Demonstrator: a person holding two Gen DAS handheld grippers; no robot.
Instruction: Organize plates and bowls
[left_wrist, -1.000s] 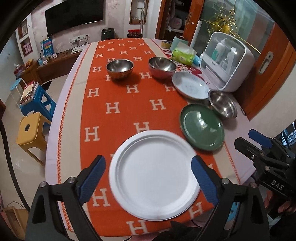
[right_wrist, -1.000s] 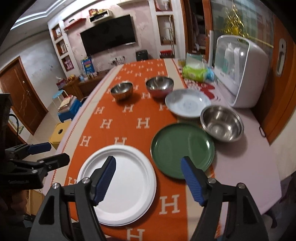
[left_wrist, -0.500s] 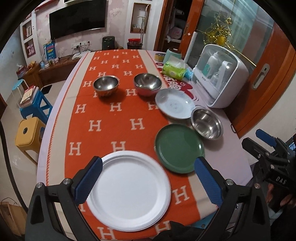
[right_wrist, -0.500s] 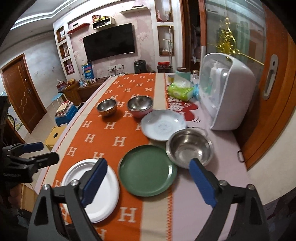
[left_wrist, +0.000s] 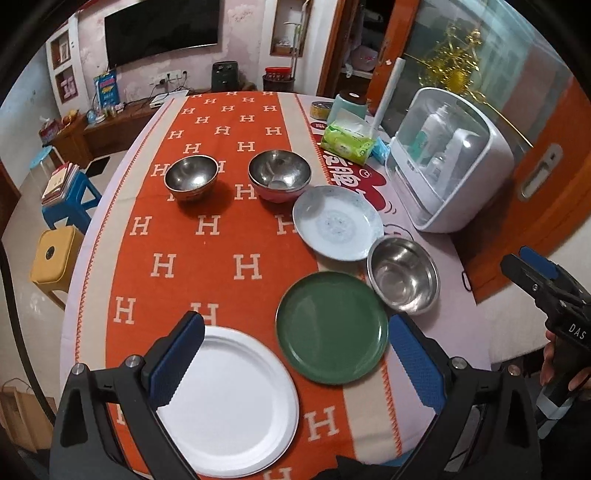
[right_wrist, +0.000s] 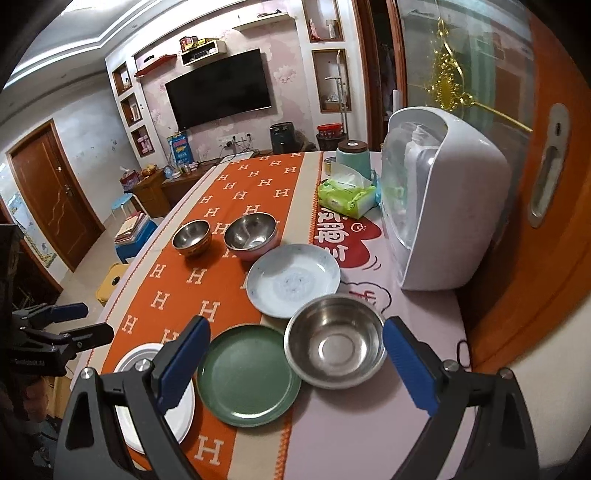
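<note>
Six dishes lie on the orange H-patterned runner (left_wrist: 207, 258). Nearest is a white plate (left_wrist: 229, 406), then a green plate (left_wrist: 332, 326) and a steel bowl (left_wrist: 402, 273) to its right. Behind them sit a pale blue plate (left_wrist: 338, 227), a pink-sided steel bowl (left_wrist: 279, 179) and a small steel bowl (left_wrist: 191, 177). My left gripper (left_wrist: 295, 332) hangs open above the white and green plates, holding nothing. My right gripper (right_wrist: 295, 328) hovers open over the green plate (right_wrist: 247, 373) and steel bowl (right_wrist: 334, 347), empty too.
A white domed countertop cabinet (left_wrist: 450, 170) stands at the table's right side by an orange door. A green wipes pack (left_wrist: 347, 142) and a teal canister (left_wrist: 347, 105) sit behind the dishes. Yellow (left_wrist: 51, 258) and blue (left_wrist: 66, 210) stools stand on the floor, left.
Both grippers have drawn back and risen, so more of the table shows. The white plate has slid from between the left jaws toward the lower left. The right jaws have widened.
</note>
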